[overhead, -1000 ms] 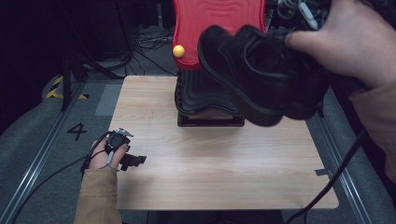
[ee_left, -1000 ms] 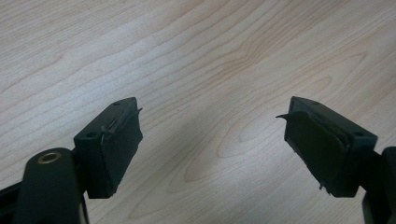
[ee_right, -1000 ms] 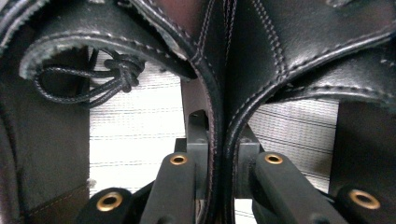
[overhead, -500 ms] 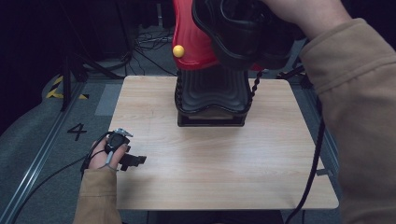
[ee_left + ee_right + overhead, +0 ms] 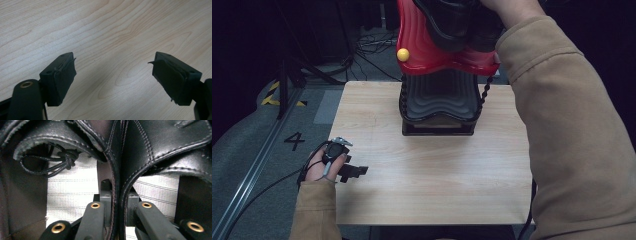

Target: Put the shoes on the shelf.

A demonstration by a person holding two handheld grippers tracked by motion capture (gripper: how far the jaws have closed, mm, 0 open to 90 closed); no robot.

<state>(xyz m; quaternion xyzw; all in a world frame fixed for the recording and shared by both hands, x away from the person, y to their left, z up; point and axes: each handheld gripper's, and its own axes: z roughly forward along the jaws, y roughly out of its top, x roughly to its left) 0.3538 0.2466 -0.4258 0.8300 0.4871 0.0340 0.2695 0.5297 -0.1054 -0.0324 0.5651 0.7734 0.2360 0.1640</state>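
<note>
Tan sleeves (image 5: 562,125), black fingers (image 5: 60,77) with brass-ringed screw holes, trailing black cable (image 5: 262,192)

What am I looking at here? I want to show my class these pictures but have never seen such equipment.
A person sits at a wooden table with a hand-held two-jaw gripper in each hand. The high view looks down from above; the other two views come from cameras riding on the grippers. The left gripper rests near the table's left edge, jaws open, holding nothing. The right gripper is shut on a pair of black leather shoes, pinching their inner sides together, raised above a red and black stand at the table's far side.
</note>
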